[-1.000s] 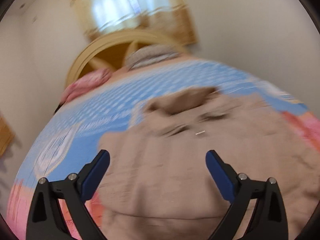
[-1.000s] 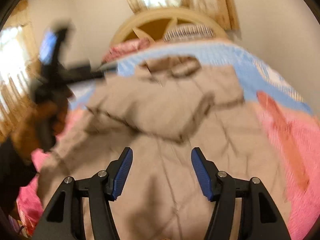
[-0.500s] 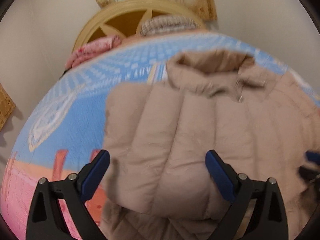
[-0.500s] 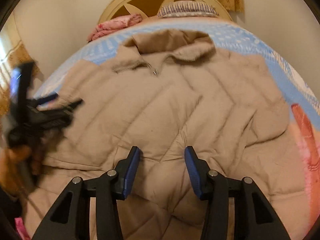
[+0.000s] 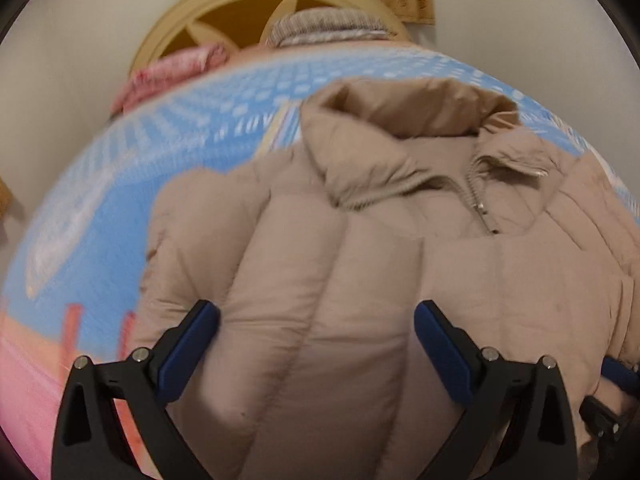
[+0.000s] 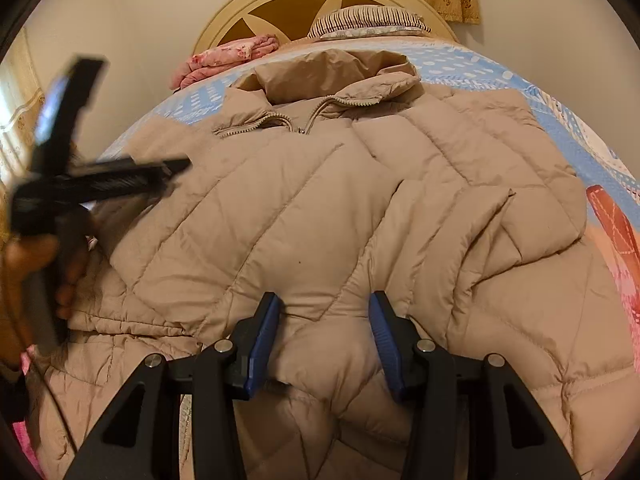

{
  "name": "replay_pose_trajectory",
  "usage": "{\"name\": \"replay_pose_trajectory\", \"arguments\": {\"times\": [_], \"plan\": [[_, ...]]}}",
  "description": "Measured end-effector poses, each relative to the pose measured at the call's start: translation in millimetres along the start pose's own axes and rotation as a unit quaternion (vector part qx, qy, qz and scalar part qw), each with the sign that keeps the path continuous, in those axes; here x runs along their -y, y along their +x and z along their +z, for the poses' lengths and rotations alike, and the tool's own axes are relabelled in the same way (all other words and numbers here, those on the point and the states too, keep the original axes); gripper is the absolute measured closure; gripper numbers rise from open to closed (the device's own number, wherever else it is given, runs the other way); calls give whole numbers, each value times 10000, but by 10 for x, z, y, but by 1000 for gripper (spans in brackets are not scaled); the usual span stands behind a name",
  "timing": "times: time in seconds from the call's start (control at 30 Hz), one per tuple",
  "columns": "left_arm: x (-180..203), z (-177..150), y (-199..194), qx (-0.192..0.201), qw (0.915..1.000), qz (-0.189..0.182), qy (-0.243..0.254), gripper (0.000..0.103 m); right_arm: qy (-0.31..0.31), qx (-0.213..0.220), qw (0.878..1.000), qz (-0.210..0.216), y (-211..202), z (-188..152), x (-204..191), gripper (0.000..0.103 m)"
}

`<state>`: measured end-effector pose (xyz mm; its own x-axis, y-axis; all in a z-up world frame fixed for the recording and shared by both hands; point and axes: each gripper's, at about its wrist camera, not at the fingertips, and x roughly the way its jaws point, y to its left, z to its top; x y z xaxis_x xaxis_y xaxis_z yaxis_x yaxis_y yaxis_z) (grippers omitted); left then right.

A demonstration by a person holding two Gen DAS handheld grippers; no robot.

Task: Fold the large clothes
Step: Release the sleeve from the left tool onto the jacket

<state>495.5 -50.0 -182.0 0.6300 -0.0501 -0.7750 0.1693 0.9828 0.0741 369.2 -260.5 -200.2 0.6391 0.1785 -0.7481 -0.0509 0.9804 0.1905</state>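
Note:
A beige quilted puffer jacket [image 5: 360, 260] lies front up on the bed, hood [image 5: 400, 108] toward the headboard and zipper partly open at the collar. My left gripper [image 5: 316, 332] hangs open and wide over the jacket's chest and shoulder, pads apart from the fabric. In the right wrist view the jacket [image 6: 320, 208] has a sleeve folded across its chest. My right gripper [image 6: 326, 328] is low on it, shut on a puffy fold of the jacket that bulges between both blue pads. A hand [image 6: 40, 256] holding the blurred left tool shows at the left edge.
The bed has a blue dotted sheet [image 5: 160, 152] and a pink-orange patterned part [image 6: 616, 232] at the right. A folded pink cloth [image 6: 228, 56] and a striped pillow [image 6: 368, 20] lie against the round cream headboard [image 6: 304, 4]. Walls stand close behind.
Both grippers came down and forward onto the jacket. The right jaws narrowed and now pinch a fold. The left gripper stayed wide and moved over the jacket's shoulder.

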Motion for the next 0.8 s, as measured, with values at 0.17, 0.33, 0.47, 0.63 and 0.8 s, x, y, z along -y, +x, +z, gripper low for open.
{"name": "replay_pose_trajectory", "arguments": {"times": [0.17,0.33,0.47,0.63,0.8], "plan": [[-88,-102,93,68,9995,-209,-235,0,0,1,10000,3,-11,4,-6,55],[-65,-151,93,122,9994,-184,-269,0,243,266,9994,17,-419,248,-45,55],[-52,-141,91,125,9994,-186,-272,0,-31,540,9985,-80,-584,549,-261,55],[-65,-151,91,135,9994,-179,-267,0,-138,-12,9994,-311,-31,518,-249,55],[-63,-152,88,137,9994,-179,-263,0,66,-87,9997,-200,190,349,-41,56]]}}
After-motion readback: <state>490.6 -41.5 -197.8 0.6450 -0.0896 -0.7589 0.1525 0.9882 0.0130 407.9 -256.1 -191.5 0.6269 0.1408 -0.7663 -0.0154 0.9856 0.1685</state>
